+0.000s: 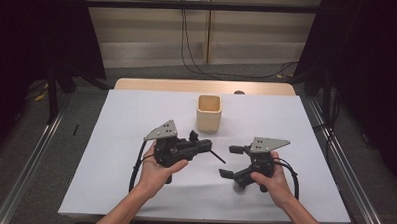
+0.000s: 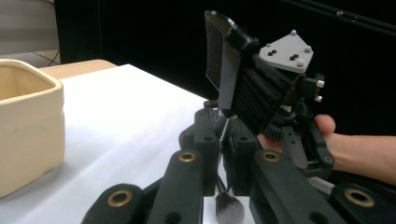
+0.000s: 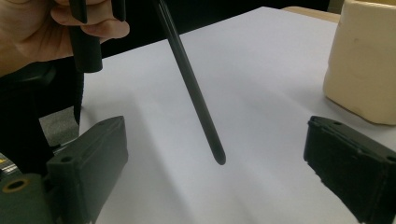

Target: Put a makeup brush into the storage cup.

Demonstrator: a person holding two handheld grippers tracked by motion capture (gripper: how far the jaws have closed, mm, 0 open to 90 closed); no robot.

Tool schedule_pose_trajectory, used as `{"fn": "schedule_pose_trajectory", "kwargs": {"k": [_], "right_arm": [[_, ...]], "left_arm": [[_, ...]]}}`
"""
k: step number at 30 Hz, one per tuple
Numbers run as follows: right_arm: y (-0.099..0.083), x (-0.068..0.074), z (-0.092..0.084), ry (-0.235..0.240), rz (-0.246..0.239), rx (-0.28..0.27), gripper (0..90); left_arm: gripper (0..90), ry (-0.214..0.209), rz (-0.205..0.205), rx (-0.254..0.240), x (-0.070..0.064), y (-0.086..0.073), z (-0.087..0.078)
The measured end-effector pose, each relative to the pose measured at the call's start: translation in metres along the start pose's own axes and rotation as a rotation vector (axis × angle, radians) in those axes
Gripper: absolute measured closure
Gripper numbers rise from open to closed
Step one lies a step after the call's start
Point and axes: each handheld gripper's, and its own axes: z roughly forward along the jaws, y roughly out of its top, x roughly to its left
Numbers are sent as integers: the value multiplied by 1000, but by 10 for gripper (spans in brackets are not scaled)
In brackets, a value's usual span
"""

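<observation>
My left gripper [image 1: 199, 142] is shut on a thin black brush [image 1: 218, 157], whose handle sticks out to the right above the white sheet. In the left gripper view its dark bristle head [image 2: 229, 209] lies low between my closed jaws. My right gripper [image 1: 230, 161] faces it and is open, jaws wide apart. In the right gripper view the handle [image 3: 187, 74] slants down and its rounded tip hangs between the two pads [image 3: 100, 149] without touching either. A cream square cup [image 1: 209, 112] stands upright behind both grippers.
A white sheet [image 1: 136, 115] covers the table, with a strip of wood [image 1: 152, 84] showing at the far edge. The cup [image 2: 28, 126] is close on the left in the left gripper view and at the right edge [image 3: 364, 60] in the right gripper view. Cables trail from both grippers.
</observation>
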Motion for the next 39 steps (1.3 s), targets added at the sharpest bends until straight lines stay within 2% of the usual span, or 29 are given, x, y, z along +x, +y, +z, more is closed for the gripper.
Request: {"fn": "schedule_pose_trajectory", "kwargs": {"k": [3, 12, 15, 17, 20, 21, 23, 28, 32, 39], "right_arm": [[0, 0, -1, -28, 6, -5, 39], [0, 0, -4, -47, -3, 2, 30], [1, 0, -7, -52, 5, -7, 30], [0, 0, -9, -77, 3, -16, 30], [-1, 0, -11, -88, 1, -22, 29], [-1, -1, -12, -80, 7, -22, 26], [0, -1, -14, -82, 6, -36, 24], [1, -1, -24, -124, 5, -73, 24], [-1, -1, -27, -133, 11, -84, 24], [-6, -1, -36, -184, 19, -114, 24]], "left_arm": [[854, 5, 4, 1, 0, 1, -1], [854, 13, 1, 9, 1, 2, -6], [854, 19, 1, 11, 1, 2, -7], [854, 24, 0, 11, 2, 3, -9], [854, 19, -4, 3, 4, 4, -12], [854, 22, -8, 2, 4, 4, -13], [853, 29, -10, 8, 5, 5, -15], [853, 51, -15, 20, 9, 7, -22], [853, 63, -17, 43, 12, 5, -24], [854, 73, -20, 70, 15, 4, -26]]}}
